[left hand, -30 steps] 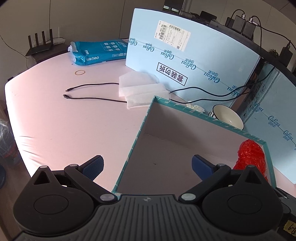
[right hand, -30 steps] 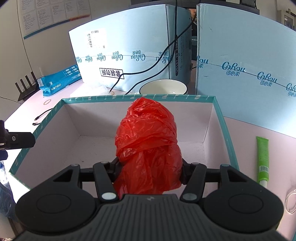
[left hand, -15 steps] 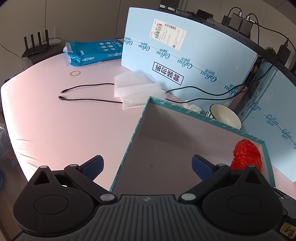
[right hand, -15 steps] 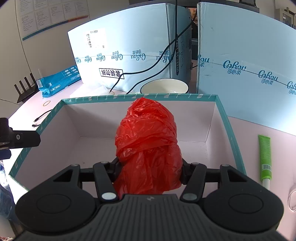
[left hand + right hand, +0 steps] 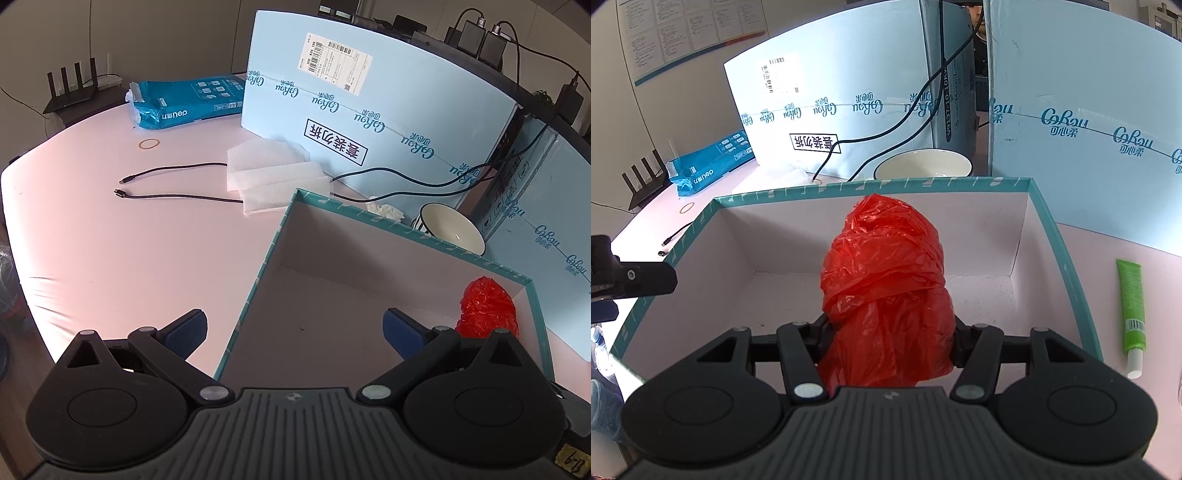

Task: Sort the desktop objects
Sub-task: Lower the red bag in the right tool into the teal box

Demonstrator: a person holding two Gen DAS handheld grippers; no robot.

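While my right tool [image 5: 888, 332] grips the red bag [image 5: 886, 280], it hangs over the box [image 5: 1049, 229].
My left tool [image 5: 291, 326] gapes wide, empty.

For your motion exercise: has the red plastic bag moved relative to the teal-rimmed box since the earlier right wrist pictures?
No. The red plastic bag sits clamped in the right gripper, unchanged against the teal-rimmed box.
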